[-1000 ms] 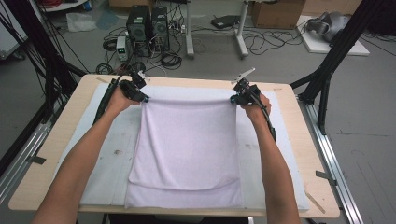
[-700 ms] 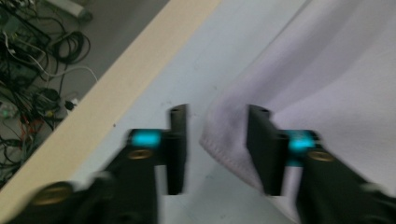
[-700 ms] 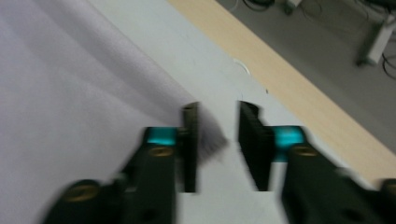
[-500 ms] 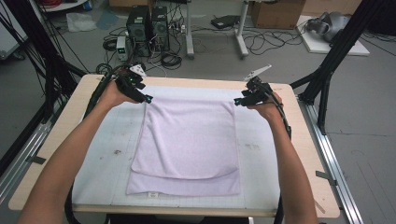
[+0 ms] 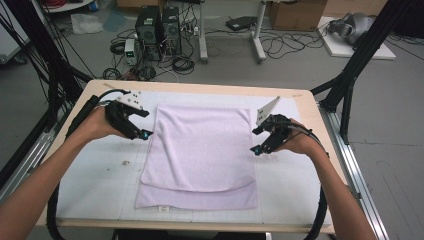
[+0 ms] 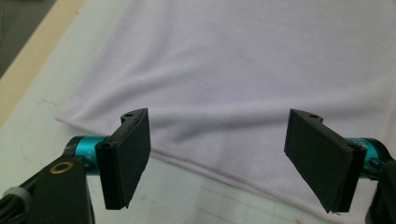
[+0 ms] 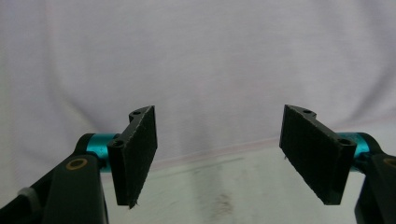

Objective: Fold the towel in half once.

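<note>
high view: folded lilac towel (image 5: 200,150) flat mid-table on the white mat (image 5: 95,185); left gripper (image 5: 142,134) at its left edge, right gripper (image 5: 256,148) at its right edge, neither touching cloth.
left gripper view: jaws spread, just opened, nothing between; towel hem (image 6: 210,172) just ahead.
right gripper view: jaws spread, just opened, empty; towel (image 7: 196,70) beyond.

We are seeing towel (image 5: 200,150) lying folded at middle of mat (image 5: 90,185) on table (image 5: 200,89). Left gripper (image 5: 144,134) sitting just off towel's left edge, right gripper (image 5: 256,149) just off right edge, both over mat.
</note>
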A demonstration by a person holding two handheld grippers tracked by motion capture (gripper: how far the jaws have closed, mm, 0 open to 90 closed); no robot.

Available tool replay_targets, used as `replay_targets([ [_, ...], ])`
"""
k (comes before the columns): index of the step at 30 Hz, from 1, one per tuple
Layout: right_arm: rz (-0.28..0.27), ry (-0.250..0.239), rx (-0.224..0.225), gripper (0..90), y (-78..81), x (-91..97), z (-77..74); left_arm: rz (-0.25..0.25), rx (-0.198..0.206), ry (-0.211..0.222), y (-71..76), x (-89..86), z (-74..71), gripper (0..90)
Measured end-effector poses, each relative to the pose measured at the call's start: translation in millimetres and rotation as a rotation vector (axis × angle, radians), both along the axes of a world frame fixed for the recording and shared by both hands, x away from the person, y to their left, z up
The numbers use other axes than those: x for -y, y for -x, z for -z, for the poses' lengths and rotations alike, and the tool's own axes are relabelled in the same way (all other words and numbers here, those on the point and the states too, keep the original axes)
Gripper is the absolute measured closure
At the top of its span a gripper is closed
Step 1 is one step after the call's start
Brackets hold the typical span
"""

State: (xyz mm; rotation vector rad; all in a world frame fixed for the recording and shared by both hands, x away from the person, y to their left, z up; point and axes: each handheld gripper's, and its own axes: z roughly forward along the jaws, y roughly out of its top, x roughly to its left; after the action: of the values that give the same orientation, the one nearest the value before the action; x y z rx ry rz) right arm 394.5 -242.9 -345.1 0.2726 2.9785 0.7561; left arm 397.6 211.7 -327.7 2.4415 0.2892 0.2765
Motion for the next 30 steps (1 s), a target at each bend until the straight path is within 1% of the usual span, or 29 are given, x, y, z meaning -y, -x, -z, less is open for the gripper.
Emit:
replay_targets([
  [1,-0.042,0.028,0.004,27.2,6.1,-3.6,1.3,0.019,-0.001,-0.002,7.9,-1.2,2.5,23.2],
  [2,-0.092,0.048,-0.011,27.2,14.1,-8.1,2.7,0.026,-0.003,-0.006,12.5,-2.0,4.2,23.2],
  [3,-0.108,0.060,-0.022,27.3,18.8,-11.0,3.1,0.036,-0.007,-0.007,18.3,-3.0,6.6,23.2],
  [4,-0.131,0.074,-0.030,27.3,24.4,-14.7,4.1,0.049,-0.005,-0.018,24.6,-4.9,9.3,23.2],
  [5,-0.157,0.091,-0.037,27.8,30.7,-19.3,5.8,0.052,-0.003,-0.017,28.1,-6.0,11.3,23.2],
  [7,-0.184,0.121,-0.031,28.3,36.7,-25.0,8.7,0.060,-0.006,-0.016,36.1,-9.0,15.9,23.2],
  [9,-0.203,0.161,-0.041,32.6,42.2,-30.6,12.8,0.058,-0.002,-0.031,43.5,-11.2,20.2,23.2],
  [10,-0.214,0.180,-0.044,33.7,44.0,-32.8,14.7,0.066,-0.005,-0.042,46.7,-12.0,22.1,23.2],
  [12,-0.221,0.205,-0.049,37.3,46.9,-36.4,18.7,0.079,-0.009,-0.046,53.6,-12.4,26.2,23.2],
  [14,-0.237,0.232,-0.058,40.2,49.7,-39.9,23.3,0.097,-0.017,-0.061,59.3,-11.0,29.8,23.2],
  [15,-0.245,0.233,-0.064,41.5,50.7,-41.5,25.4,0.103,-0.010,-0.065,61.8,-9.5,31.6,23.3],
  [16,-0.256,0.228,-0.077,43.2,51.0,-42.7,27.8,0.116,-0.014,-0.071,64.0,-7.6,33.1,23.3],
  [17,-0.258,0.234,-0.065,44.0,51.6,-43.9,30.0,0.131,-0.020,-0.077,66.0,-5.5,34.6,23.3],
  [19,-0.260,0.255,-0.077,48.2,52.6,-45.2,35.4,0.152,-0.018,-0.103,69.0,0.0,38.1,23.4],
  [20,-0.265,0.260,-0.072,51.2,53.0,-45.5,37.5,0.161,-0.026,-0.116,70.1,2.8,40.4,23.4],
  [21,-0.268,0.260,-0.079,56.2,52.9,-45.6,39.1,0.174,-0.030,-0.131,70.6,6.1,43.2,23.4],
  [22,-0.273,0.257,-0.095,61.2,53.3,-45.6,40.1,0.184,-0.030,-0.144,70.6,8.0,44.9,23.5],
  [23,-0.271,0.249,-0.098,65.9,54.4,-45.3,41.0,0.188,-0.032,-0.163,70.9,11.1,48.4,23.7],
  [24,-0.275,0.249,-0.104,70.9,54.9,-44.9,41.6,0.182,-0.036,-0.164,71.8,13.2,51.0,24.0],
  [25,-0.273,0.248,-0.111,74.5,55.4,-44.4,41.9,0.190,-0.038,-0.182,72.2,15.3,53.3,24.5],
  [26,-0.267,0.244,-0.117,77.5,56.1,-43.1,42.0,0.198,-0.040,-0.191,72.6,17.2,56.1,24.7],
  [27,-0.271,0.237,-0.117,80.3,57.0,-41.5,41.8,0.205,-0.055,-0.207,73.3,19.5,58.8,25.3],
  [30,-0.266,0.206,-0.115,82.3,61.0,-34.7,40.9,0.230,-0.073,-0.220,76.5,23.8,64.5,28.8],
])
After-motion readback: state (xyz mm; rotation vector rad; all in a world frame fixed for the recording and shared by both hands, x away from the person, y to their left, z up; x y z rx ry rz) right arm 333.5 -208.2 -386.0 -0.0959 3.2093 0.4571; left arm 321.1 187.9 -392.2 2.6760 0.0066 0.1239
